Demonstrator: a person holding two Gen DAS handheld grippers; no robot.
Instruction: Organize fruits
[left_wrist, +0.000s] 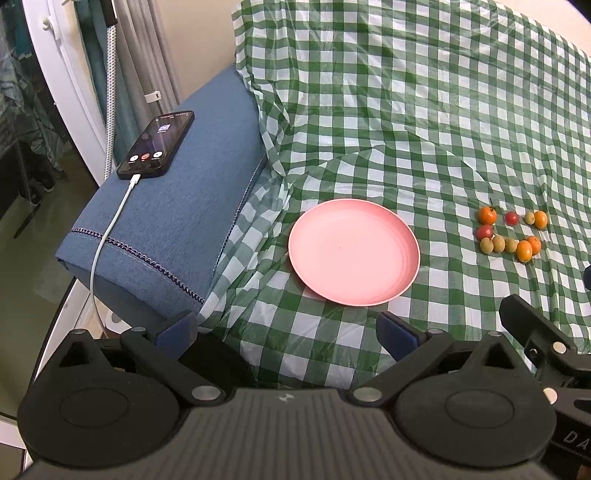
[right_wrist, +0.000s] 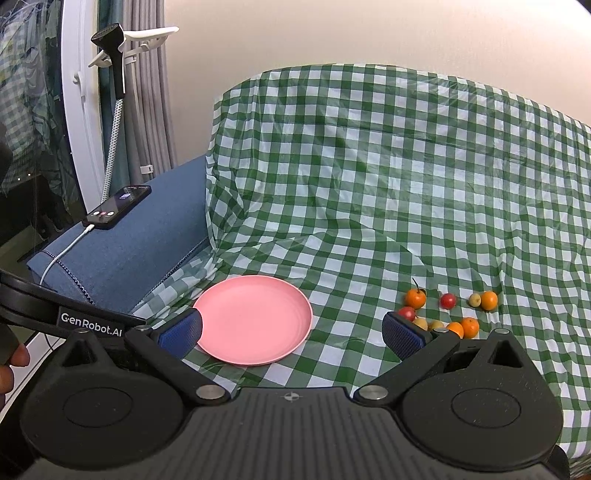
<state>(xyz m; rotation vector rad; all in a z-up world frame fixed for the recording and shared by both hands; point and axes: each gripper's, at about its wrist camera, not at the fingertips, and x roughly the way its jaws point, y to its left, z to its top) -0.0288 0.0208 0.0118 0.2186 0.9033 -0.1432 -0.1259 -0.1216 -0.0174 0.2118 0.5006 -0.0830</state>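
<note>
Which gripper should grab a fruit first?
Probably the right gripper. The fruits lie just beyond its right finger, and it is open. The left gripper faces the empty pink plate, with the fruits farther off.

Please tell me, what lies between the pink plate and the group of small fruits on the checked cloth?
Nothing but bare green-checked cloth lies between the pink plate and the small fruits; both wrist views show this.
</note>
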